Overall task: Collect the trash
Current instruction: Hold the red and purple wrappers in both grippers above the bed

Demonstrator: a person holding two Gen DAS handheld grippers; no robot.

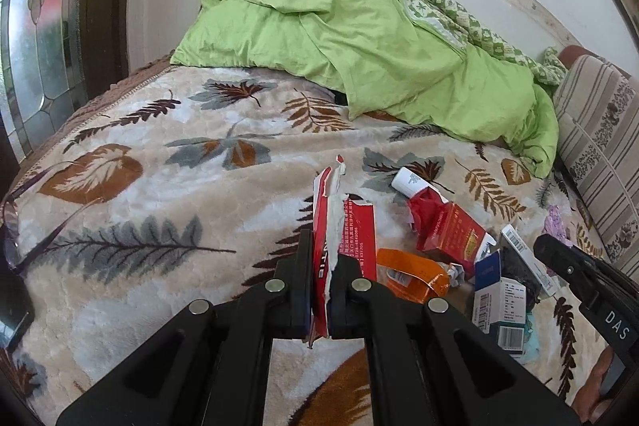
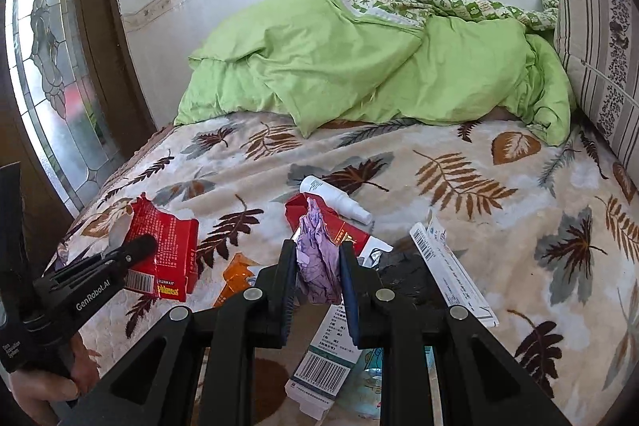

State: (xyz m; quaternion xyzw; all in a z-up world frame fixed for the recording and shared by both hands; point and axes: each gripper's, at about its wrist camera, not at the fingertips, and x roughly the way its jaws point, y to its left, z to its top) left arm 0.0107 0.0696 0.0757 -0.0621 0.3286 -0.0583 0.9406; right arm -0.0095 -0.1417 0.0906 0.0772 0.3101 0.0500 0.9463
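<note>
The right gripper (image 2: pixel 318 268) is clamped on a crumpled purple wrapper (image 2: pixel 317 266), held above the leaf-print blanket (image 2: pixel 499 226). Just beyond it at 12 o'clock lies an open red carton (image 2: pixel 351 232), with a white spray bottle (image 2: pixel 335 198) touching its far edge. At 9 o'clock the left gripper (image 2: pixel 141 248) pinches a torn red box (image 2: pixel 167 254). An orange wrapper (image 2: pixel 235 276) lies between the grippers. At 3 o'clock sits a long white barcoded box (image 2: pixel 451 266) beside something black and crumpled (image 2: pixel 403 270). At 6 o'clock lies another barcoded box (image 2: pixel 325 358). A green quilt (image 2: pixel 359 66) is heaped at the far end.

Cream blanket (image 1: pixel 159 154) patterned with brown and grey leaves (quilt (image 1: pixel 319 26) plain lime green), red torn carton (image 1: pixel 343 226).
</note>
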